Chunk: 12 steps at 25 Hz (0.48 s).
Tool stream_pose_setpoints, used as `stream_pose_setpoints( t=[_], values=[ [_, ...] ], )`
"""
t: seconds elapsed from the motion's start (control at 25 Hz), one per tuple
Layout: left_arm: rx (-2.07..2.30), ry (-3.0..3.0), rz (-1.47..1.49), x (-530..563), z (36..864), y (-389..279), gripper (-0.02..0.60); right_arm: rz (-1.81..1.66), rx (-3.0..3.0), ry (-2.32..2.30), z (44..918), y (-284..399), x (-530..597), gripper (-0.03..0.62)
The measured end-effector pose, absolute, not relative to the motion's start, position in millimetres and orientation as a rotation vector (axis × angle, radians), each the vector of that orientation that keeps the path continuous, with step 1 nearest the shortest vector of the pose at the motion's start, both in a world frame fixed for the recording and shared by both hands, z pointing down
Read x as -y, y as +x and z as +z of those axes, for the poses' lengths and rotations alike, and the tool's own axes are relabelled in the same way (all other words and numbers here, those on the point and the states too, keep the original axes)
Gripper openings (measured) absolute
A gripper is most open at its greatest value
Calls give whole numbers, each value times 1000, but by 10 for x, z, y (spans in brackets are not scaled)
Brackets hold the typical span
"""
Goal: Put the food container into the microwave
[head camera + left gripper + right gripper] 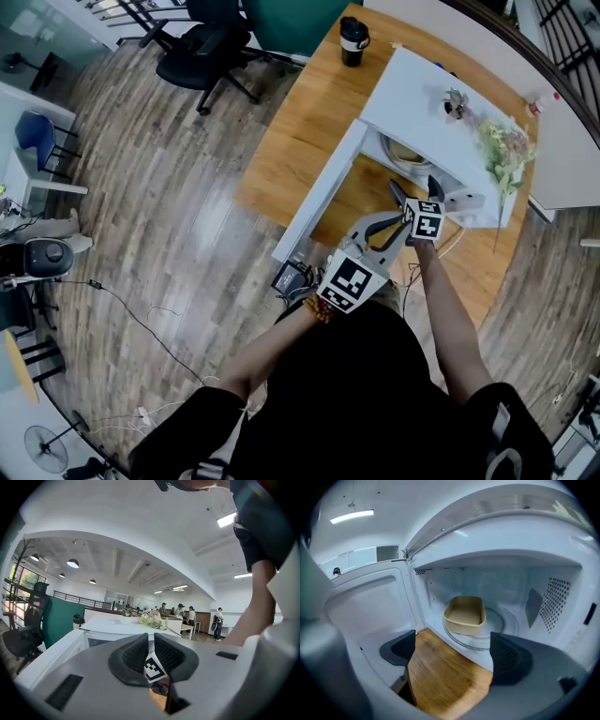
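Note:
The beige food container [465, 615] sits on the glass turntable [504, 631] inside the white microwave [441, 112]. The microwave door [314, 202] hangs wide open to the left. My right gripper [454, 656] is open and empty just outside the opening, over the wooden table [445, 677], apart from the container. In the head view the right gripper [414, 190] points into the cavity, where the container [405, 155] shows only partly. My left gripper [401, 225] is behind it, nearer to me. Its jaws stand almost together with nothing between them [151, 651].
A black cup [352, 41] stands at the table's far corner. Flowers [502, 150] lie on top of the microwave. A black office chair [202, 47] is on the floor beyond the table. Cables and a small box [293, 277] lie below the open door.

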<state>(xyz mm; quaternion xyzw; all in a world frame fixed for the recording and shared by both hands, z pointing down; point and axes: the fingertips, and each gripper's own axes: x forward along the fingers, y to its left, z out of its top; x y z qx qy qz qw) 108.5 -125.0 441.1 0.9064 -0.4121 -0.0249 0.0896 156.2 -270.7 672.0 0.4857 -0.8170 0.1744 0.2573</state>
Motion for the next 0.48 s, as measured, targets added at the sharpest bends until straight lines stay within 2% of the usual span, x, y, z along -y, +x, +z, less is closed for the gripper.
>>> stream_pose_setpoints(
  t=[0.48],
  values=[
    [1248,2737,-129,1255,4225,1165,44,480,2285,1377,6369,1624,2161,491]
  ],
)
